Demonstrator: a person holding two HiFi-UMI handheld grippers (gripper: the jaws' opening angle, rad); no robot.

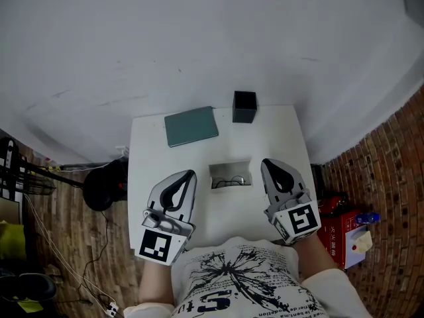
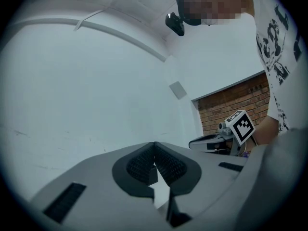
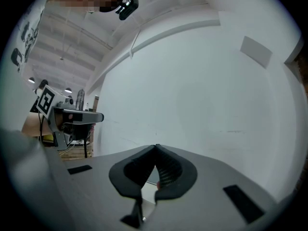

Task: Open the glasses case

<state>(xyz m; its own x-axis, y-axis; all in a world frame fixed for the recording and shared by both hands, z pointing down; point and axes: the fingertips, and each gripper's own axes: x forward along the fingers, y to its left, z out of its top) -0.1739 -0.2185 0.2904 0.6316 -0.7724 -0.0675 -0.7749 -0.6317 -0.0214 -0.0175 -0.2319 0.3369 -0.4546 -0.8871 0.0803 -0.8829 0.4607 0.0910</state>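
Note:
On the small white table (image 1: 152, 171) lies a white oblong case (image 1: 230, 175), open at the top, with a pair of thin dark glasses inside. My left gripper (image 1: 190, 175) hovers just left of it and my right gripper (image 1: 265, 163) just right of it, both apart from it. Each points away from me. In the left gripper view the ribbed pads (image 2: 166, 162) of the left gripper (image 2: 154, 144) meet with nothing between them. The right gripper (image 3: 156, 148) looks the same in its own view. Neither gripper view shows the case.
A flat grey-green rectangular case (image 1: 191, 126) lies at the table's far left, and a small black open box (image 1: 244, 106) stands at its far edge. White wall rises behind. Wooden floor, cables and a dark stool (image 1: 104, 184) are at left; a red box (image 1: 341, 227) is at right.

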